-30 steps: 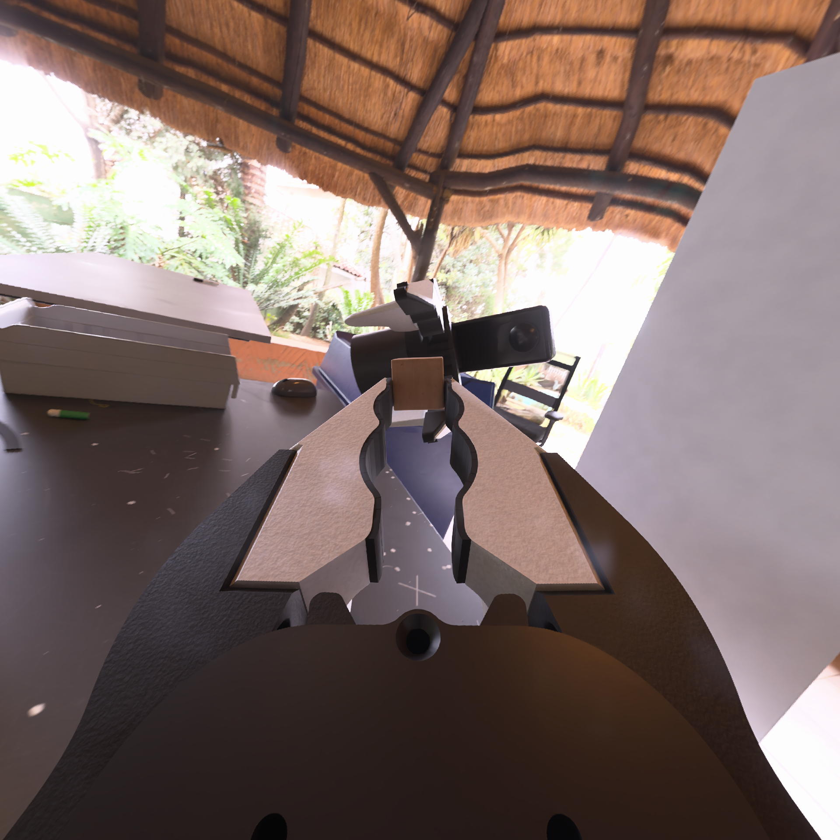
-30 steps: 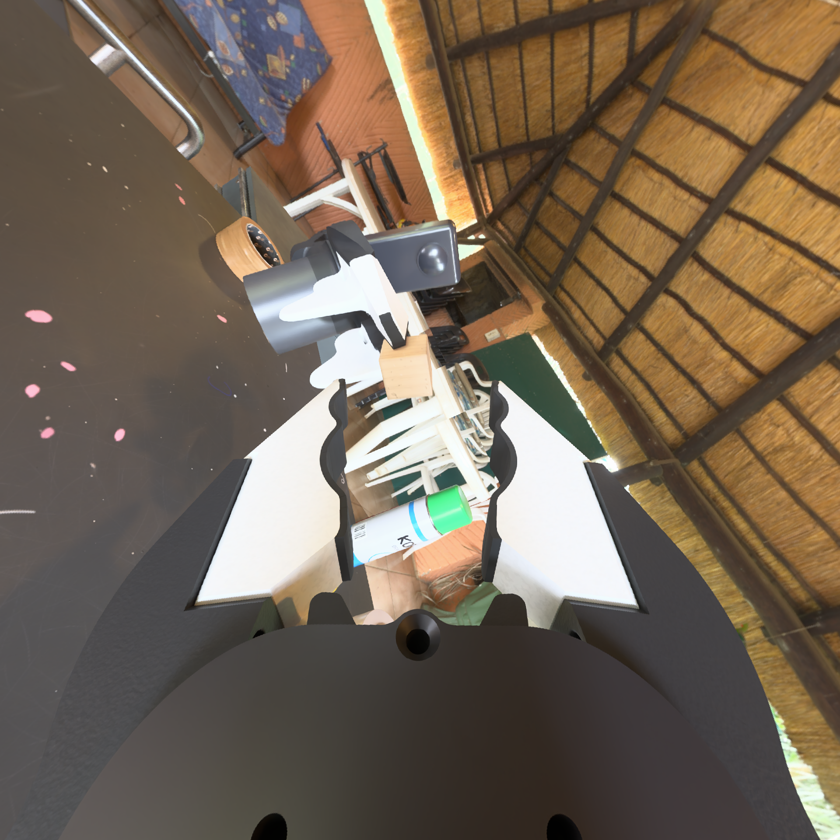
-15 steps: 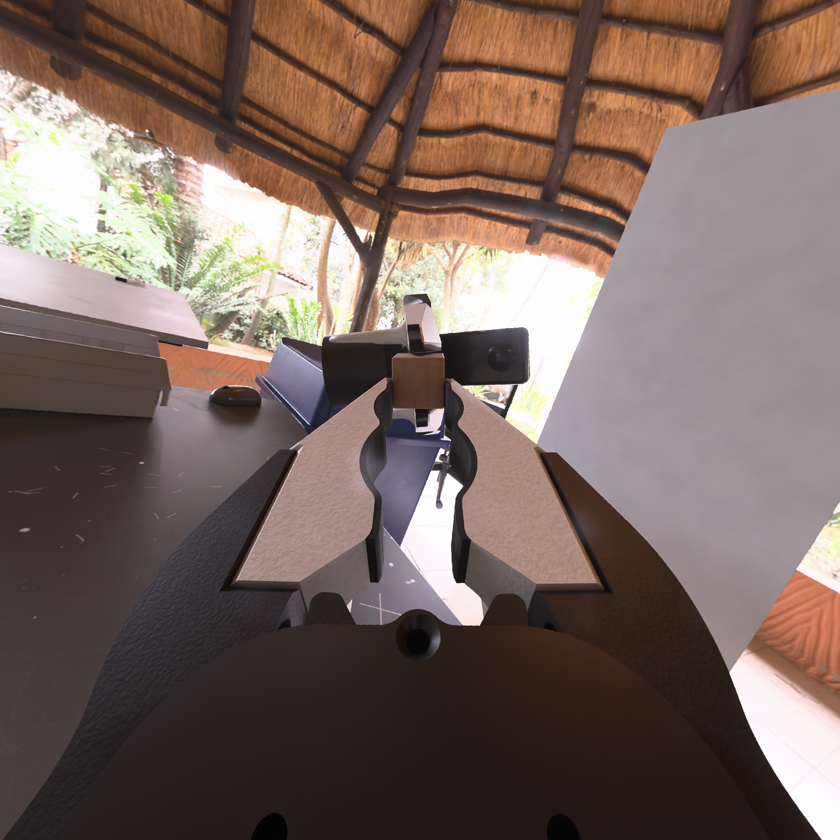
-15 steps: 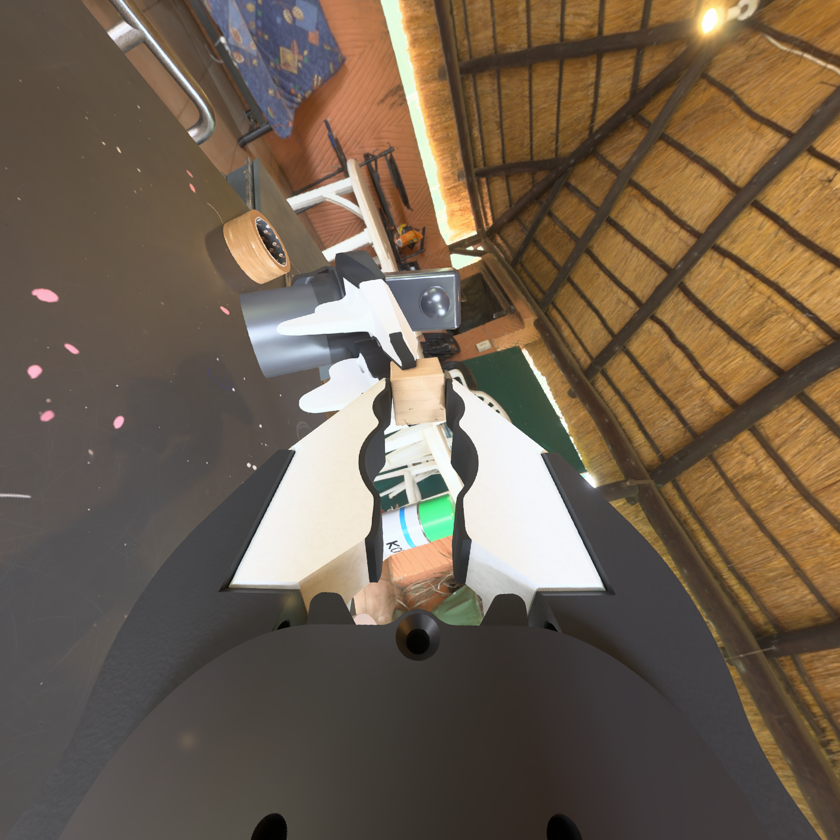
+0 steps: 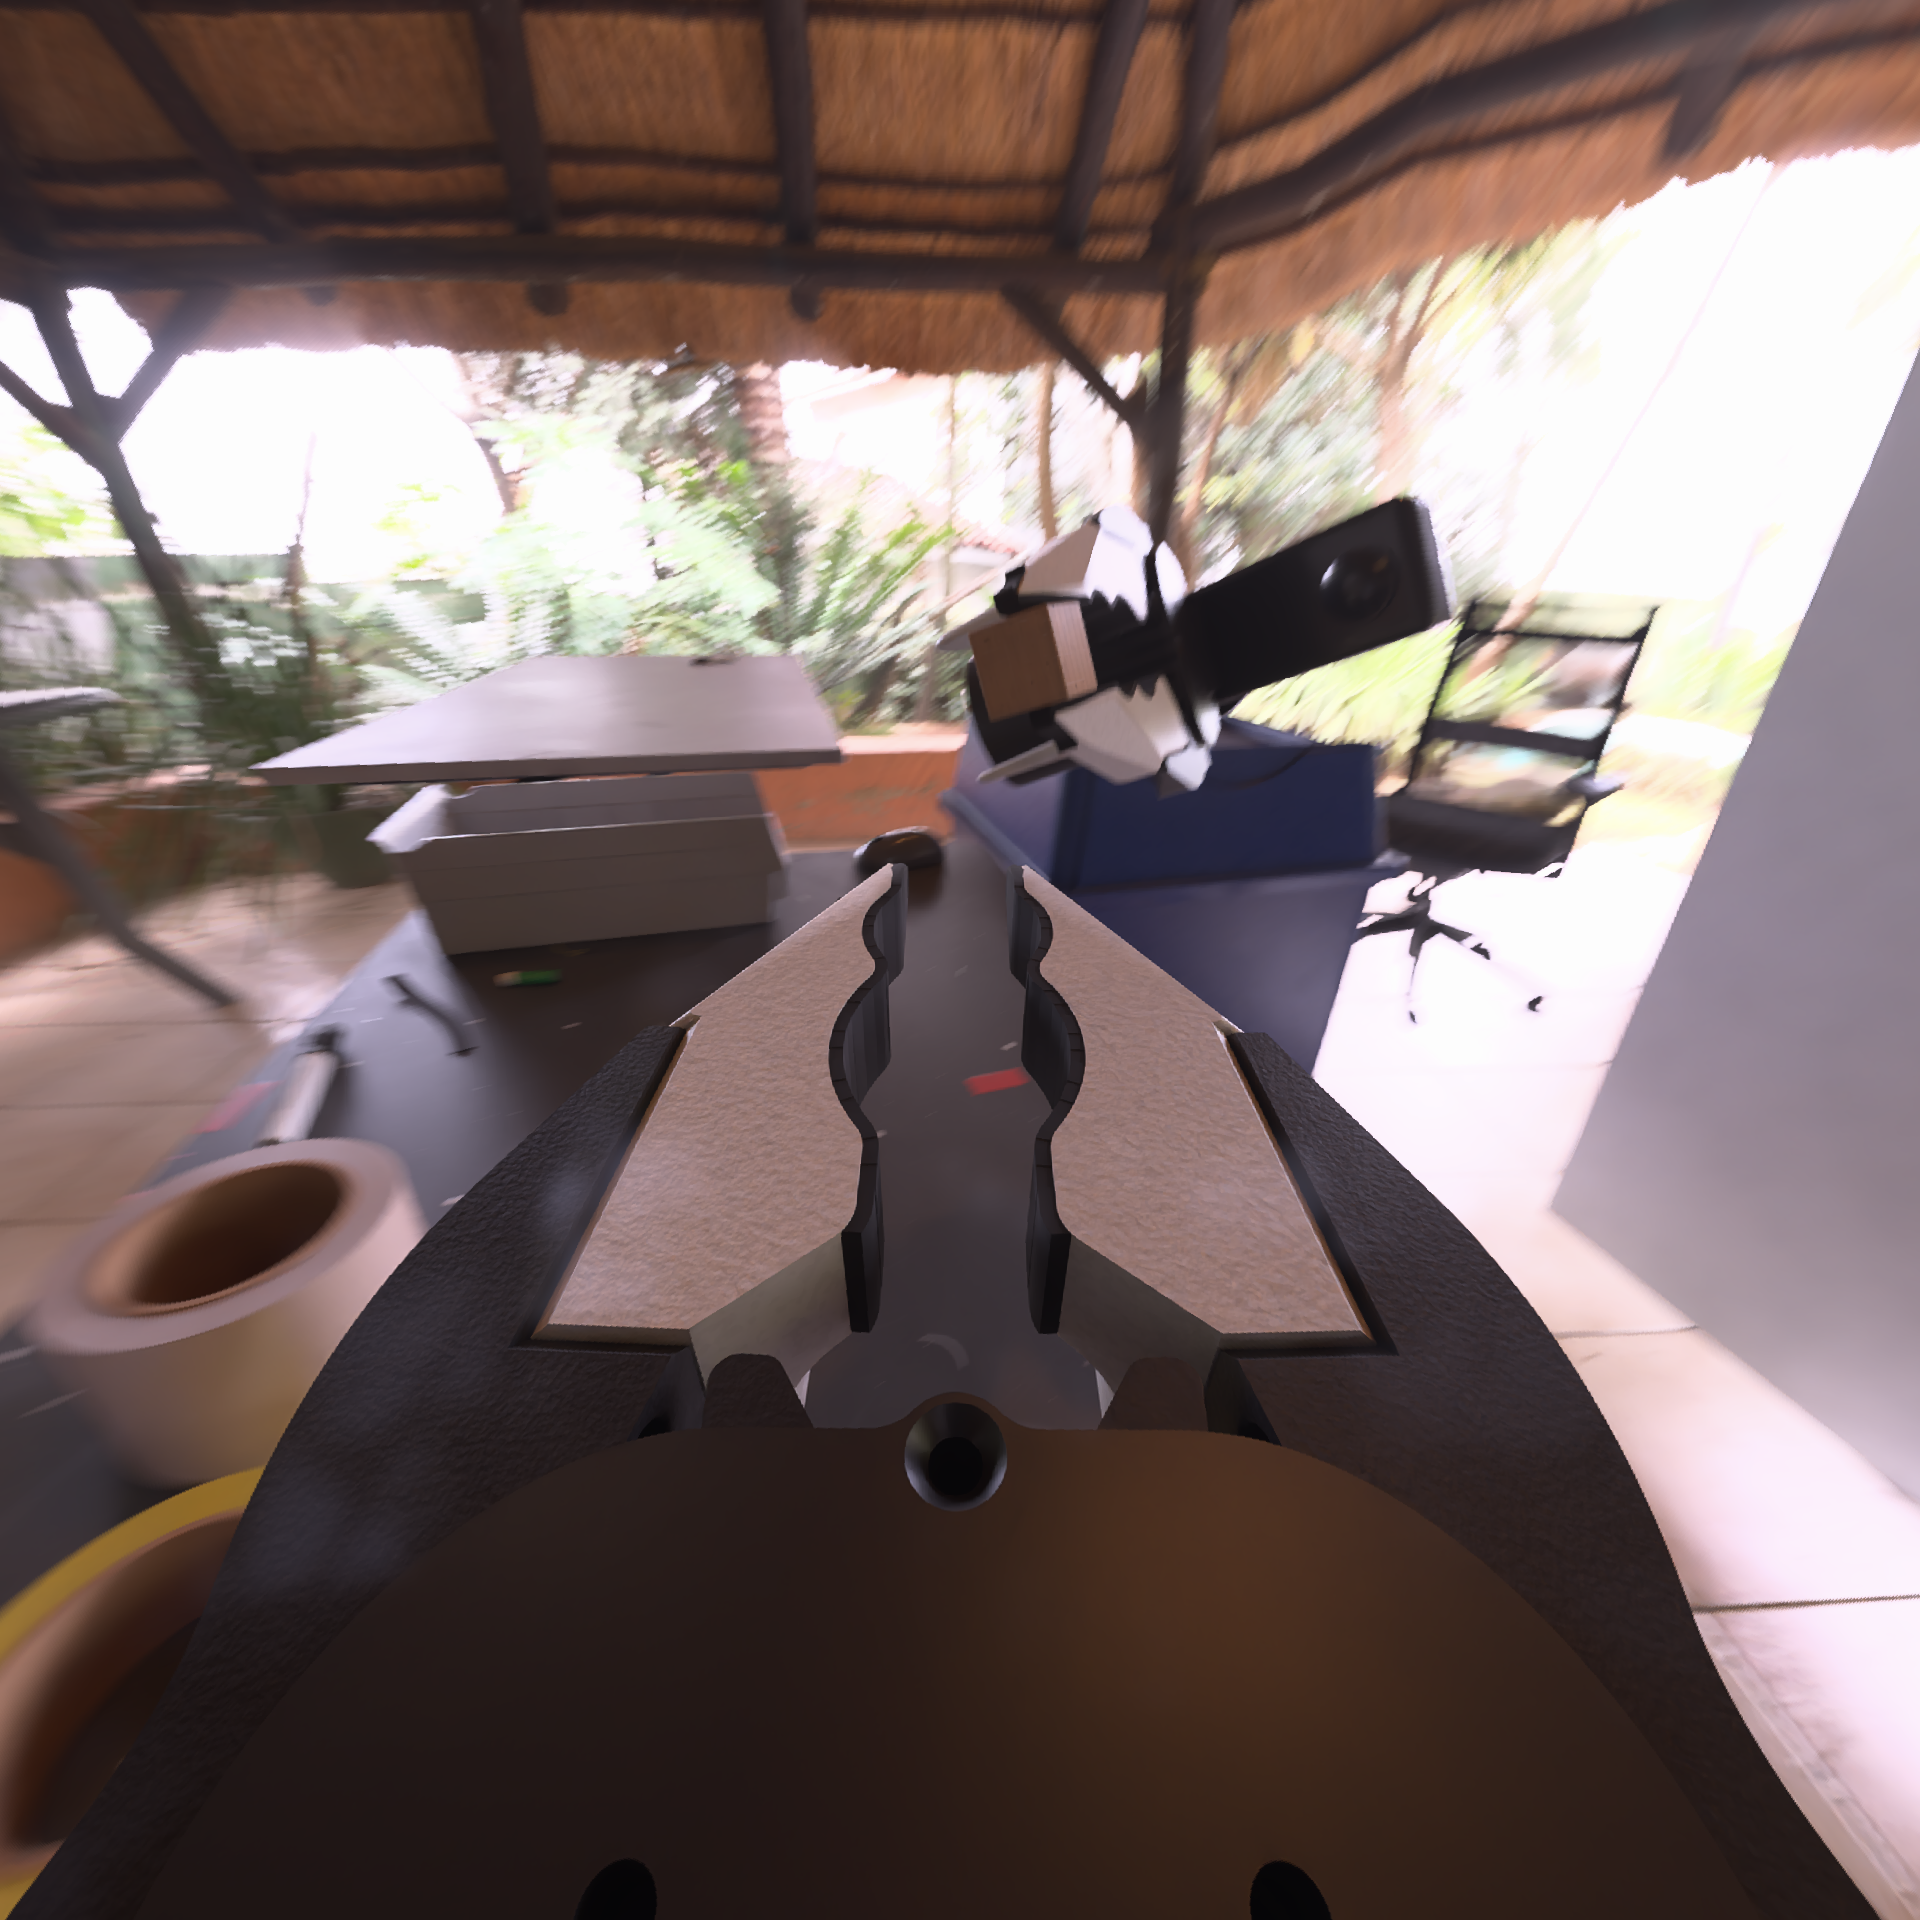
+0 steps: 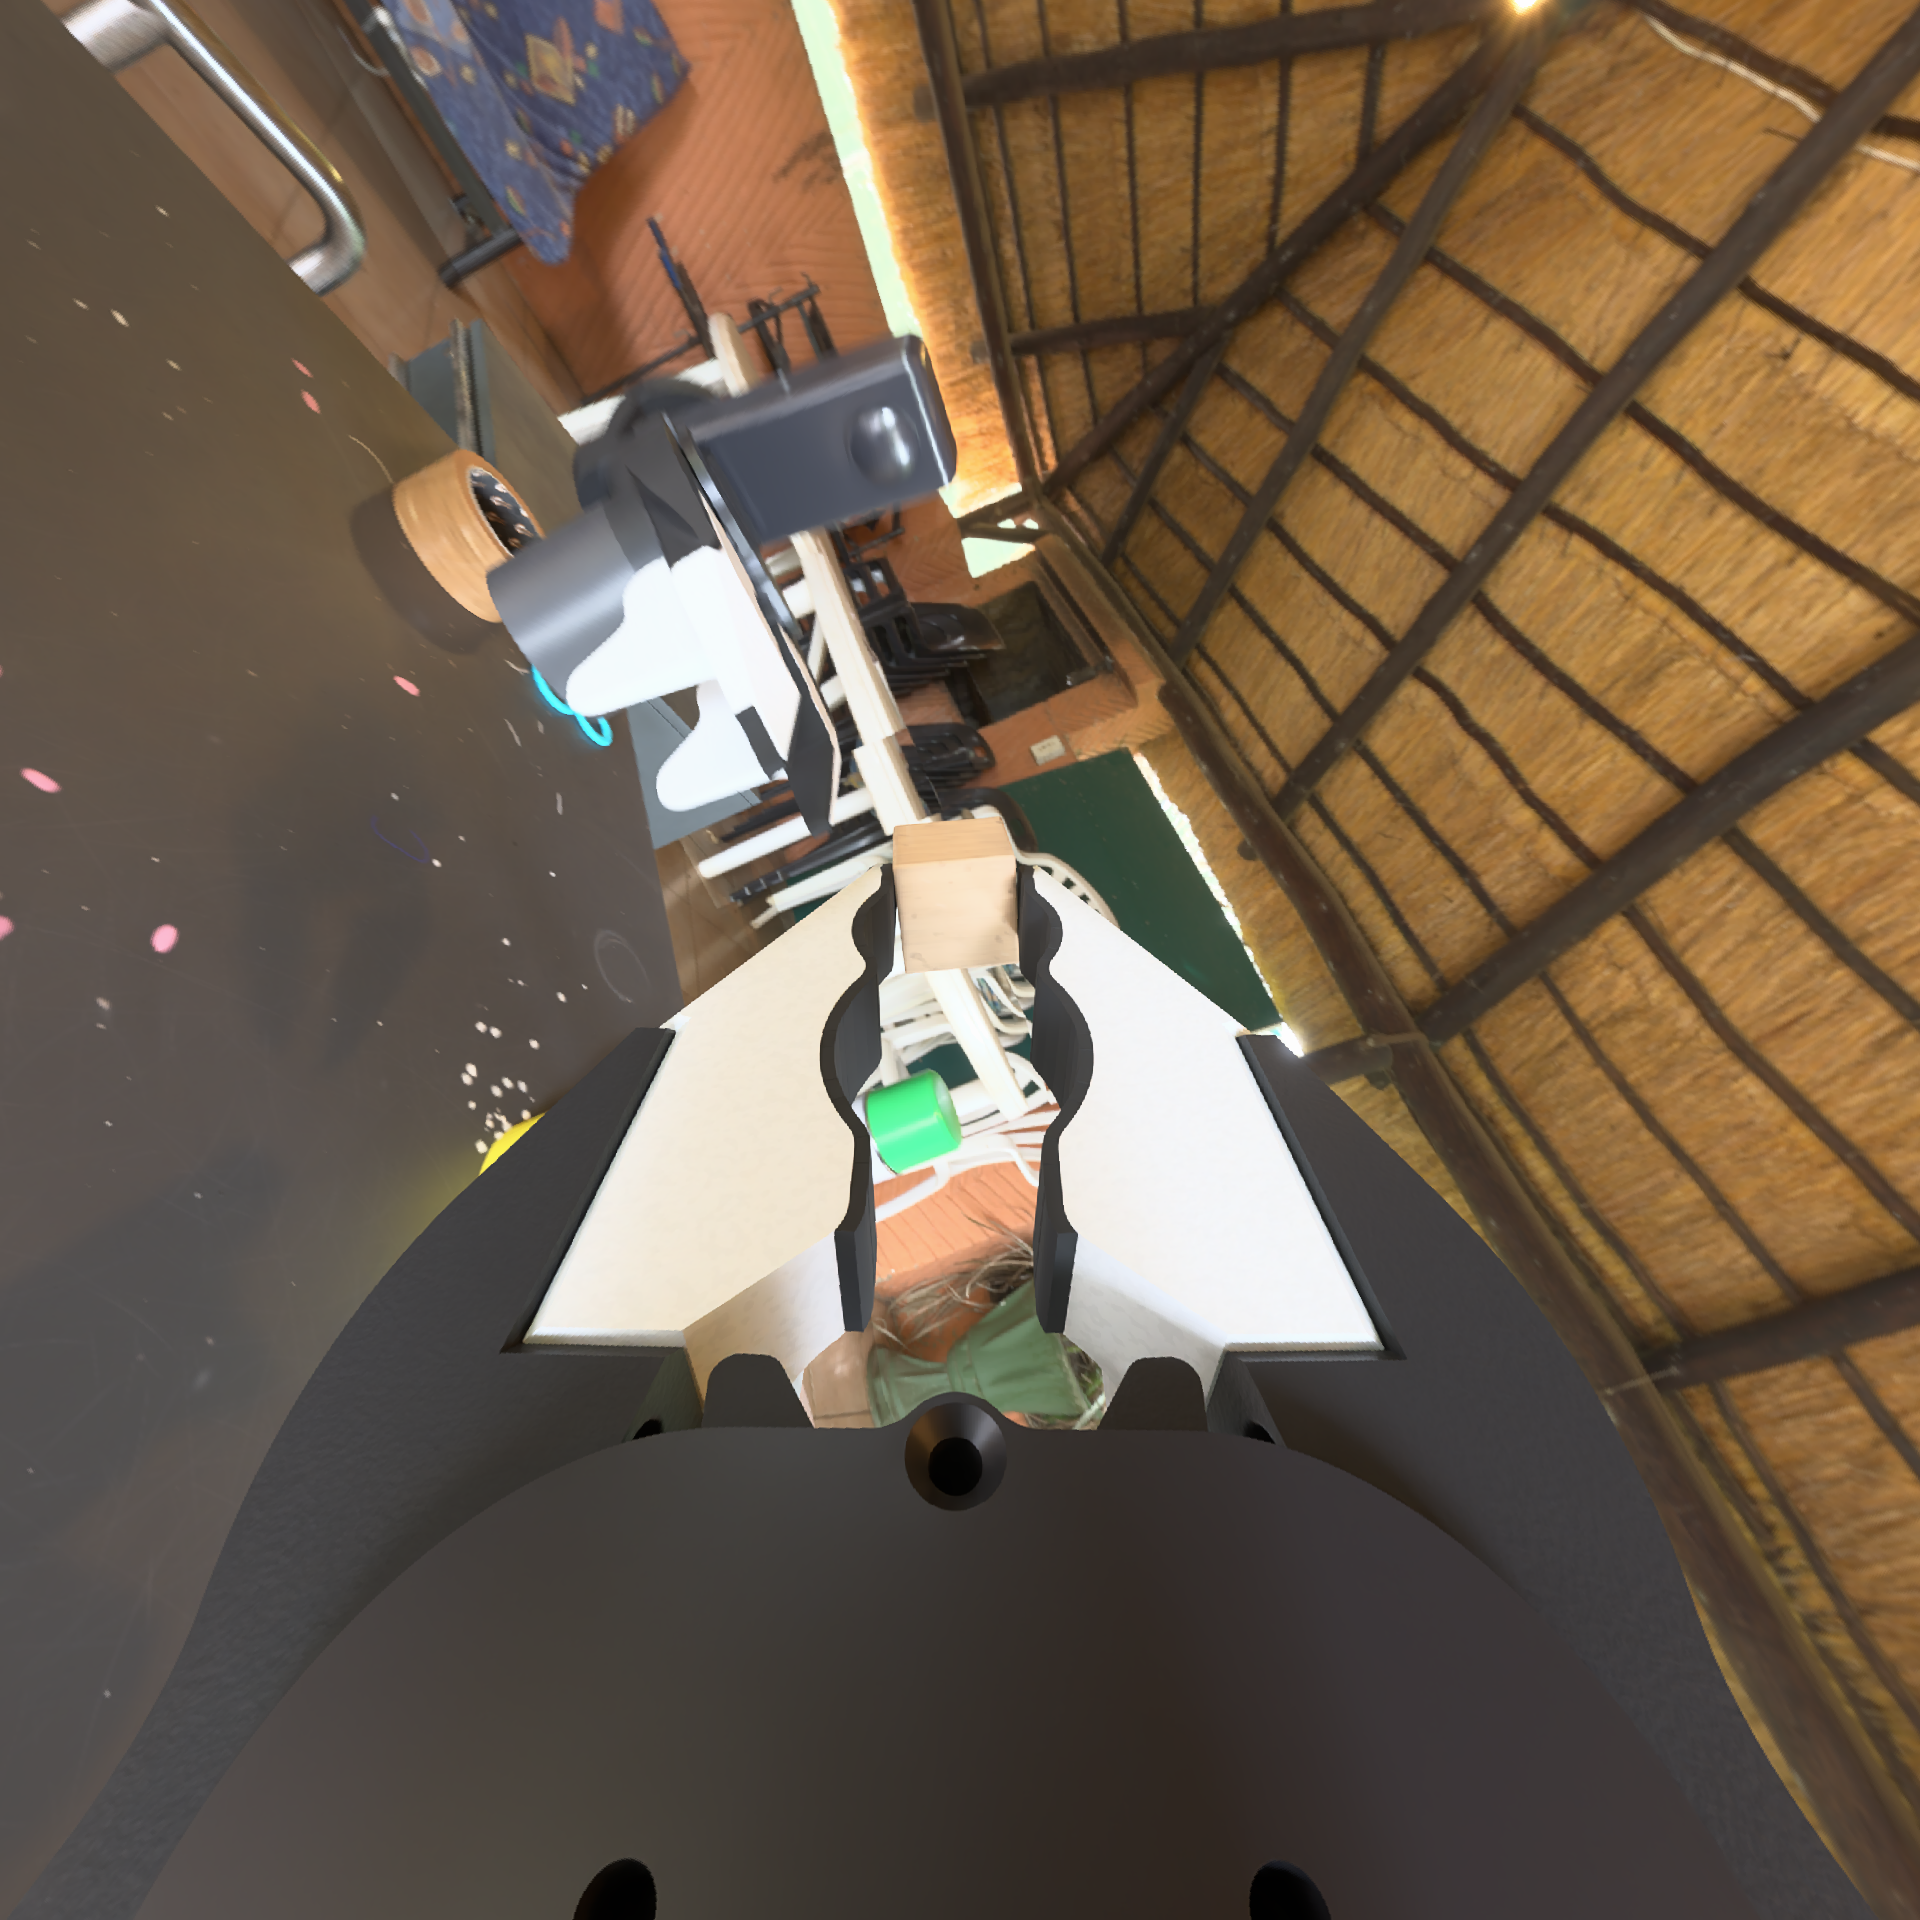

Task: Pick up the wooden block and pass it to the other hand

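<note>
Wooden block [image 6: 954, 902]: a small pale cube, held off the table between the tips of the right gripper.

Left wrist view
- Left gripper [image 5: 956, 904]: its two pale fingers point forward over the dark table [image 5: 499, 1070]; the jaws stand a little apart with nothing between them.
- Right gripper in this view [image 5: 1039, 675]: up and to the right, well clear of the left gripper's tips, in the air, tilted, with the block pinched at its front end.
- Block in this view [image 5: 1023, 675]: a brown face and a lighter face show; it touches only the right gripper's fingers.
- Table items: a flat white tray [image 5: 592, 862] with a dark board lying over it at the far side, a small dark mouse [image 5: 899, 850] just beyond the fingertips, a beige tape roll [image 5: 223, 1288] near the left edge, a yellow roll [image 5: 83, 1590] at the lower left corner.
- Background: a grey panel [image 5: 1766, 935] at the right, a thatched roof above; the picture is blurred.

Right wrist view
- Right gripper [image 6: 954, 883]: jaws closed against two opposite sides of the block, which sticks out a little past the tips.
- Left gripper in this view [image 6: 717, 727]: up and to the left, apart from the block, white fingers separated.
- Other things: a brown tape roll [image 6: 452, 535] on the dark table beyond, a green cap [image 6: 912, 1122] seen between the fingers.
</note>
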Robot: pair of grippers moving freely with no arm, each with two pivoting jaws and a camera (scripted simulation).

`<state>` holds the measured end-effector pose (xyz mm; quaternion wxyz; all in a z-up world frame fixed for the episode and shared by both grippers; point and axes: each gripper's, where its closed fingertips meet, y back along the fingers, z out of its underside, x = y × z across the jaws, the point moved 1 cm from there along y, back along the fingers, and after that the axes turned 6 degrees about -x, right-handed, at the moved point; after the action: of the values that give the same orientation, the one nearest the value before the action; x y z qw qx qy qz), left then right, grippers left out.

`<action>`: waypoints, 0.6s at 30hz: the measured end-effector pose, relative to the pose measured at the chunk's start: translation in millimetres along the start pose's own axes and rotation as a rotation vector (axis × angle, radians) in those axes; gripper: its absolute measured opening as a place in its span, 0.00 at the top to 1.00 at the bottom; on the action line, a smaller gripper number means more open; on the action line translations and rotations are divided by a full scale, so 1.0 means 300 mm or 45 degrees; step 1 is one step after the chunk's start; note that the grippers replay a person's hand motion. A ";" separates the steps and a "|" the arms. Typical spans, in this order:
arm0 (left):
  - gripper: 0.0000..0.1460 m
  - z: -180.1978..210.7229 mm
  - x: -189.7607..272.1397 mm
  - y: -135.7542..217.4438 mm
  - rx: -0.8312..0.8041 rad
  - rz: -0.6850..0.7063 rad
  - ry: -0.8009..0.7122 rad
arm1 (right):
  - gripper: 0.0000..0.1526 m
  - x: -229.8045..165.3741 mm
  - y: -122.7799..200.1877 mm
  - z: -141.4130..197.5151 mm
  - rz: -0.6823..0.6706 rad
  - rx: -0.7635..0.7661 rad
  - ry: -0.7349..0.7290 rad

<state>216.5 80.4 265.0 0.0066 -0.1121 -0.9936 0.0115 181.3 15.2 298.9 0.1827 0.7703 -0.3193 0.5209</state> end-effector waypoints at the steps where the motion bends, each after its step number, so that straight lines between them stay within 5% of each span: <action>1: 0.87 -0.009 -0.001 0.007 -0.045 -0.060 -0.056 | 0.85 0.019 0.013 0.006 0.012 -0.012 -0.001; 10: 0.88 -0.049 0.018 0.045 -0.304 -0.301 -0.336 | 0.85 0.142 0.149 0.153 -0.053 -0.258 -0.040; 18: 1.00 -0.046 0.030 0.041 -0.438 -0.383 -0.480 | 0.85 0.064 0.402 0.642 -0.555 -0.934 -0.202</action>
<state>210.7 94.5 278.6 -0.1954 0.0410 -0.9702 -0.1375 236.0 -196.8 235.2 0.5251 0.7413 -0.3263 0.2613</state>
